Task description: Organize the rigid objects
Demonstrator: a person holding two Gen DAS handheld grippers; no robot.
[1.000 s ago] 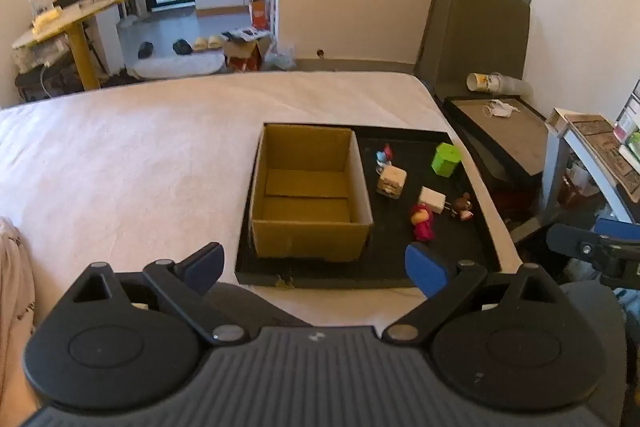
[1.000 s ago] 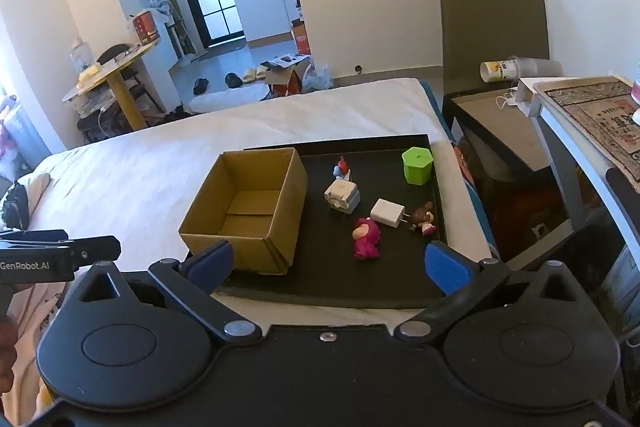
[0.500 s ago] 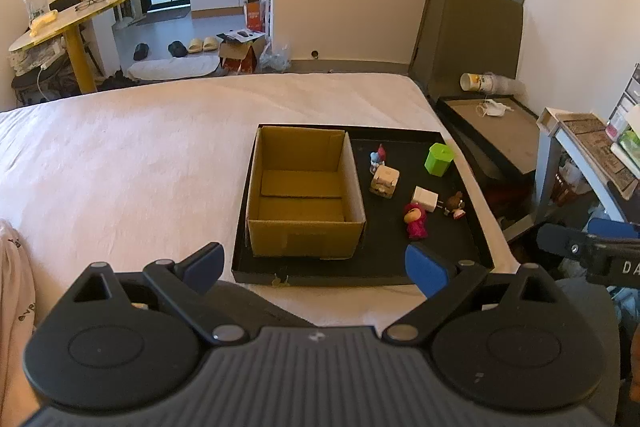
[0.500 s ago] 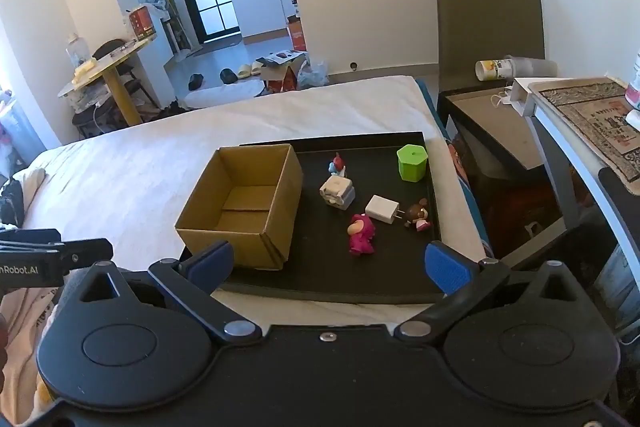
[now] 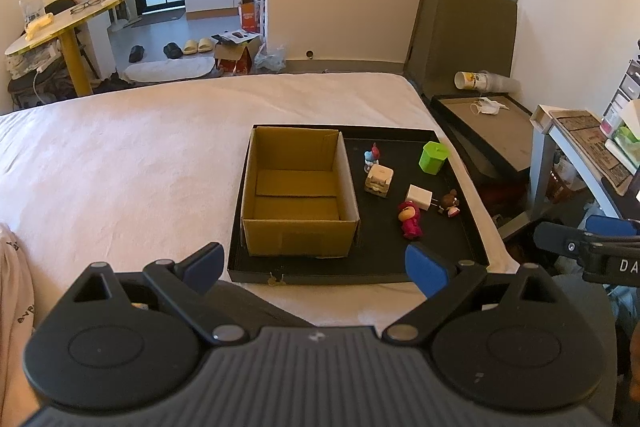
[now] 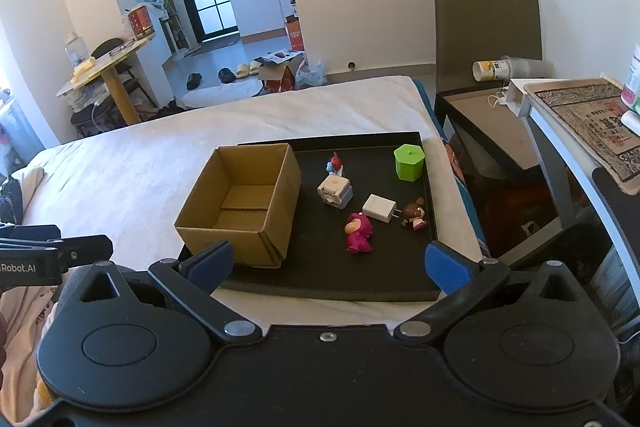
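Evidently nothing had been picked up yet: the left gripper hung above the near edge of the bed with its blue pads spread wide and empty, and the right gripper was just as open and bare. Both were held well short of the black tray, probably to take in the whole layout first.

On the tray's left side stood the cardboard box, open-topped, stiff-walled and empty, presumably the place for the small things. Right of it, loose on the flat dark floor, were a small blue and red figure and a pale blocky cube just in front of it, then a pink bear lying down, a smooth white plug, a brown figure and, farthest back, a green hexagonal pot. All looked hard and small, spaced enough for a pinch.
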